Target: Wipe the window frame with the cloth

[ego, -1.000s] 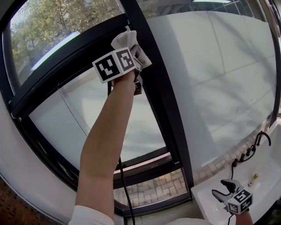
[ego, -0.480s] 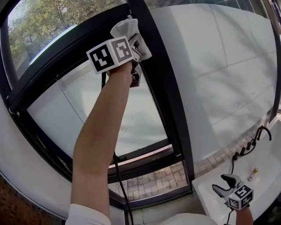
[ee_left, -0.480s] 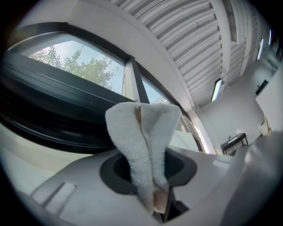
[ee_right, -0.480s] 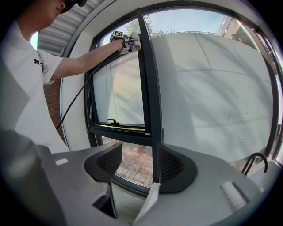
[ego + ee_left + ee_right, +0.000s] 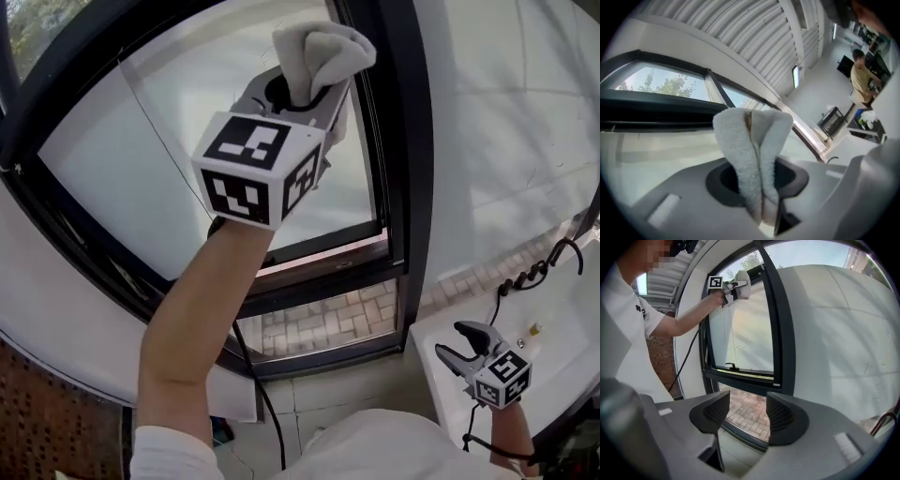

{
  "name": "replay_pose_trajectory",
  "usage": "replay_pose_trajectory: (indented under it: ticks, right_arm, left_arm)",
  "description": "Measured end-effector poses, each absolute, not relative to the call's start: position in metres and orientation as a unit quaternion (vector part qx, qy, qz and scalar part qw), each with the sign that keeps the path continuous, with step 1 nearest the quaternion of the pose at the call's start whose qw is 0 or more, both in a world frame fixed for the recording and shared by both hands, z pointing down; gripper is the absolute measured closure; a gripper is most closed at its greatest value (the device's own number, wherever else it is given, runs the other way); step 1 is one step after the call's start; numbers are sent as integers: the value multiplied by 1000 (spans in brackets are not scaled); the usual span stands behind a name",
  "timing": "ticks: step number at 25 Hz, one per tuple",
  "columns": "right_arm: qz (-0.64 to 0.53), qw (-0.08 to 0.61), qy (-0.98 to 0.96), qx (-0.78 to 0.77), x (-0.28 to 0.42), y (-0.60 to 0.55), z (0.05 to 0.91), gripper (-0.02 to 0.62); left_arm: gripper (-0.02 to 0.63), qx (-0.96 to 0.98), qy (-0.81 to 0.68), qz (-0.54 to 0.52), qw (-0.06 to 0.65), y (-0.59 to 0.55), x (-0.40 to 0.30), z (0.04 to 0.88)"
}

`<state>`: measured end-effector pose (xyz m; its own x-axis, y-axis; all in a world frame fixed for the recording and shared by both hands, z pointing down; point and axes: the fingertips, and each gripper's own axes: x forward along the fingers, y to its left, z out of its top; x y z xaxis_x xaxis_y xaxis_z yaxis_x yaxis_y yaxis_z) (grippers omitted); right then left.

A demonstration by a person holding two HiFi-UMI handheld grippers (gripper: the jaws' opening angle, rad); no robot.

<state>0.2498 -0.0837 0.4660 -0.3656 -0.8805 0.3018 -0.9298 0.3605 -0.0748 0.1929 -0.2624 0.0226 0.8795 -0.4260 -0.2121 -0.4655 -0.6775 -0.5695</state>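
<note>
My left gripper [image 5: 307, 86] is raised high and shut on a folded white cloth [image 5: 321, 49], whose top sticks out above the jaws. In the head view the cloth hangs in front of the glass, just left of the black vertical bar of the window frame [image 5: 405, 141]; whether it touches the frame I cannot tell. The left gripper view shows the cloth [image 5: 752, 150] pinched upright between the jaws. Low at the right, my right gripper [image 5: 459, 343] is open and holds nothing. From the right gripper view [image 5: 747, 416] I see the frame [image 5: 776, 333], the cloth [image 5: 742, 284] and the raised arm.
A black cable [image 5: 255, 380] hangs from the left gripper down along the arm. A white basin with a black tap [image 5: 555, 258] sits at the lower right. Brick paving [image 5: 319, 323] shows through the lower pane. A black window handle [image 5: 731, 365] lies on the sash's bottom rail.
My left gripper, still holding the cloth, has come down from the upper frame corner and closer to the head camera. The right gripper has stayed low and open.
</note>
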Motion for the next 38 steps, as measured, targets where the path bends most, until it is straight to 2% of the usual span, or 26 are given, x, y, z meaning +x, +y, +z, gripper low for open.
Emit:
replay_pose_trajectory:
  ticks: [7,12,18,26,32,38]
  right_arm:
    - [120,122,-851,497,172,-115,465,348]
    - [121,138,-857,482,127,-132,463,350]
    - [124,161,-862,465,65,-153,468,350]
    - [119,172,-871,445,-18,-181,464,350]
    - [129,180,-869,442,-54,-183,471,348]
    - [141,184,-857,461,-56,-176,476,350]
  left_arm:
    - [459,-859,278,-95,420,-277,103,208]
    - [459,-818,296,-205,449,-309,14,330]
    - [459,-777,348,-313,421,-366,-150,420]
    - [460,-743,438,-385,327,-441,-340,478]
    - [460,-739,443,-416,293,-472,-393,514]
    - [462,-760,422,-416,267,-475,-400,541]
